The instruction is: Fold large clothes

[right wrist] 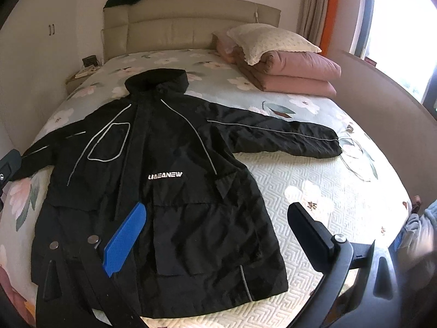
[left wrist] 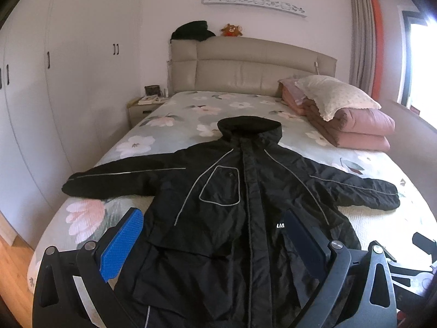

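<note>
Black jacket (right wrist: 169,169): lies face up and spread flat on the bed (right wrist: 314,180), hood (right wrist: 158,80) toward the headboard (right wrist: 191,24), both sleeves out to the sides, front closed. No fold is made yet.

Handling, as judged: the shell looks thin, crinkled and slightly glossy, so probably light, soft and slippery; it should drape and slide rather than hold a crease. The padded body may spring back. The best holds appear to be the cuff of the right-hand sleeve (right wrist: 286,139), the shoulder seams, and the hem corners (right wrist: 275,281), where the cloth is doubled and a pinch is less likely to slip.

Left claw (left wrist: 215,243): spread wide, holding nothing, poised above the jacket's lower front. Right claw (right wrist: 218,235): likewise spread and empty, one finger over the lower front, the other over bare bedding beside the hem.

Hidden or unclear: the near hem is cut off by the claw frames in both views. The far sleeve (left wrist: 123,177) is partly covered at its cuff in the right wrist view. The chest lettering (right wrist: 165,175) is half masked in the left wrist view. The jacket's back and any lining cannot be seen. Whether the front is zipped or merely lapped cannot be told.

Surroundings: folded pink quilts (right wrist: 295,73) with a pillow (right wrist: 273,41) sit well apart from the jacket.
</note>
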